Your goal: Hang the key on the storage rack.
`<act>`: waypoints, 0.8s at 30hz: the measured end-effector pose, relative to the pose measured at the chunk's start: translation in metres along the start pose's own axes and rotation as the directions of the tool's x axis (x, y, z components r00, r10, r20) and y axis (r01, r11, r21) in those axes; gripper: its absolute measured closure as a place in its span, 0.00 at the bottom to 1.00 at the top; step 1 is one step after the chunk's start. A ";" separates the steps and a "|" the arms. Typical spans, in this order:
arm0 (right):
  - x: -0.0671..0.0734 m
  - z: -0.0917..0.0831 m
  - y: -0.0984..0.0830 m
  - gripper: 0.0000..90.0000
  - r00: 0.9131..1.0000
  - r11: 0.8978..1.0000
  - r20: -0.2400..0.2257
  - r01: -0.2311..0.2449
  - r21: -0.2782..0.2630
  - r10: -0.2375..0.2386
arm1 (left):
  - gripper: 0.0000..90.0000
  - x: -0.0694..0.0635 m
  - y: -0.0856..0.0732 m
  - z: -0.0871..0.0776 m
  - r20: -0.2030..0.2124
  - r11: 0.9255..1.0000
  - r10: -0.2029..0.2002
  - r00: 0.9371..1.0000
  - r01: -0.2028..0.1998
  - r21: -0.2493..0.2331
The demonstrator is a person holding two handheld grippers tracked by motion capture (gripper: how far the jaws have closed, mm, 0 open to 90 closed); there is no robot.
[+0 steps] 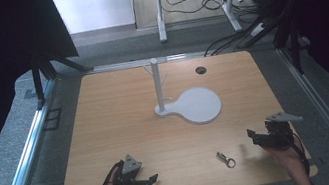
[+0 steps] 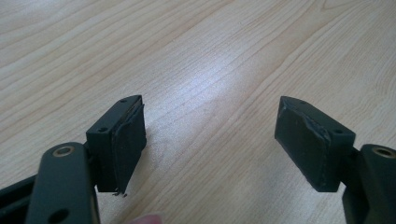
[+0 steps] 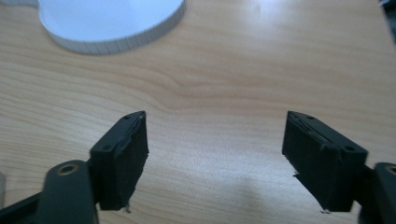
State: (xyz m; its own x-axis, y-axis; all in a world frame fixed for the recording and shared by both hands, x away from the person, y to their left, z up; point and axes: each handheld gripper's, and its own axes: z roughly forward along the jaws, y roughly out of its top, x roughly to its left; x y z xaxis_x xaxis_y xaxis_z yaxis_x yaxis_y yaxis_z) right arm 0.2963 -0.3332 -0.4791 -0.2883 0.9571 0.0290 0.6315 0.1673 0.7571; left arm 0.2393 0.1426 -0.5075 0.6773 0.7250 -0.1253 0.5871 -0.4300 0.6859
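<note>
Both hands come in from the near edge of the counter (image 1: 122,125), each gripping a set of tongs: the left tongs (image 1: 148,181) sit low by the front edge, and the right tongs (image 1: 253,137) hang a little higher toward the right side. Each pair stands wide open with nothing between the jaws; the left gripper view shows the left tongs (image 2: 210,140) over bare wood grain, and the right gripper view shows the right tongs (image 3: 215,154) over wood too, with the rim of the white stand base (image 3: 112,23) at the top. Between the two hands, near the front and closer to the right one, lies a small metal keyring clasp (image 1: 225,158), flat on the wood and untouched. I judge it to be the thing to pick up, since the right tongs point roughly toward it and stand apart from it, as if lined up for a reach. Further back, near the middle, a white stand (image 1: 157,86) rises upright with short pegs branching off its post, set on a round flat base (image 1: 200,104); the pegs suggest a place to hang the clasp. A light wood-grain top with a round cable hole (image 1: 201,70) at the far right makes up the surface. Grey carpet, aluminium rails, dark curtains either side, and a desk frame with loose cables beyond fill the room.
</note>
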 end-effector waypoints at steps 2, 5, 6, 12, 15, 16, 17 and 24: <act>-0.001 -0.003 0.000 0.27 1.000 1.000 -0.002 0.006 -0.014 -0.006 | 0.28 0.001 0.000 -0.001 -0.002 1.000 -0.002 1.000 0.002 -0.002; -0.003 -0.007 -0.001 0.28 1.000 1.000 0.000 0.007 -0.025 -0.007 | 0.28 0.005 0.000 -0.002 -0.011 1.000 -0.011 1.000 0.011 -0.009; -0.003 -0.007 -0.001 0.28 1.000 1.000 0.000 0.007 -0.025 -0.007 | 0.28 0.005 0.000 -0.002 -0.011 1.000 -0.011 1.000 0.011 -0.009; -0.002 -0.014 -0.003 0.33 1.000 0.999 -0.019 0.011 -0.035 -0.011 | 0.28 0.007 0.002 -0.002 -0.014 1.000 -0.012 1.000 0.012 -0.022; -0.001 -0.016 0.001 0.34 0.999 0.999 -0.034 0.015 -0.040 -0.017 | 0.28 0.006 0.002 -0.003 -0.013 1.000 -0.012 1.000 0.011 -0.027; -0.001 -0.016 0.001 0.34 0.999 0.999 -0.034 0.015 -0.040 -0.017 | 0.29 0.006 0.002 -0.003 -0.013 1.000 -0.012 1.000 0.011 -0.027; 0.001 -0.017 0.002 0.35 0.999 0.999 -0.046 0.023 -0.039 -0.025 | 0.29 0.006 0.003 -0.005 -0.009 0.999 -0.011 1.000 0.011 -0.037; 0.005 -0.024 -0.001 0.42 0.993 0.998 -0.098 0.063 -0.020 -0.064 | 0.29 0.000 0.006 -0.009 0.032 0.998 -0.014 0.999 0.016 -0.053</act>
State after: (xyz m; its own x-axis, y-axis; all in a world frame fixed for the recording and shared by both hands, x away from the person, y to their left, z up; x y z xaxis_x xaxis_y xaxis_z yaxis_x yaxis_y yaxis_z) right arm 0.2773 -0.3340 -0.4639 -0.3978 0.9164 0.0441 0.5975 0.2223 0.7704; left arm 0.2392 0.1447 -0.4970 0.6827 0.7134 -0.1578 0.5732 -0.3891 0.7211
